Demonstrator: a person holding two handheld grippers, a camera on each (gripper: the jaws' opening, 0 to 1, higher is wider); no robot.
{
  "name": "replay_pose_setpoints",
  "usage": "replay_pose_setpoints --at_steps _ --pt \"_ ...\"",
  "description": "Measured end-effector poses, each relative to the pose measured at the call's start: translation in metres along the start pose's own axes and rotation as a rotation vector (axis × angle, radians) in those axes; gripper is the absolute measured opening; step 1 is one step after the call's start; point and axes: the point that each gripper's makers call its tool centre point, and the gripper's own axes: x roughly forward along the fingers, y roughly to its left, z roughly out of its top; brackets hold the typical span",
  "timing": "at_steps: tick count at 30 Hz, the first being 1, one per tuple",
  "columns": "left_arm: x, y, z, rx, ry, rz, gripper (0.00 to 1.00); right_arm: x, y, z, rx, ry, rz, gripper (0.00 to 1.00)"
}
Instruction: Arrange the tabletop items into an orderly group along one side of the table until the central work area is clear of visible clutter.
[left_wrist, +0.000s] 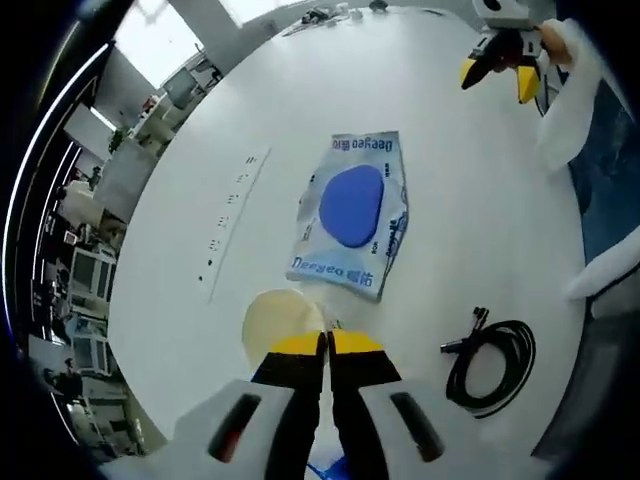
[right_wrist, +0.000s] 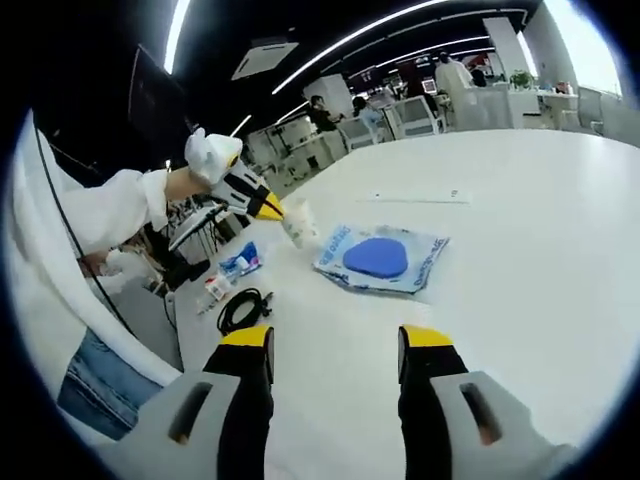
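black cable (left_wrist: 492, 365) coiled on white table (left_wrist: 470, 190), office desks (right_wrist: 400, 115) beyond.

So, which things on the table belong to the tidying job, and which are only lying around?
For the job:
- blue pad packet
- coiled black cable
- cup, held by the left claw
- small items near the table edge

Lying about:
- white table
- desks and chairs behind

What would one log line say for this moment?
left gripper: shut on paper cup | right gripper: open | wipes pack: mid-table | cable: coiled
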Motion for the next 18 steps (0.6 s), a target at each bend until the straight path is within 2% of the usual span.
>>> replay_pose_setpoints --at_steps 10,18 --pt "0.009 -0.002 0.006 -0.039 -0.008 -0.012 0.0 0.0 0.001 -0.003 0.023 -0.003 0.005 0.49" --pt "0.014 -0.005 0.004 -0.052 -0.003 -0.02 0.0 0.0 -0.001 -0.006 0.028 0.002 0.007 0.49"
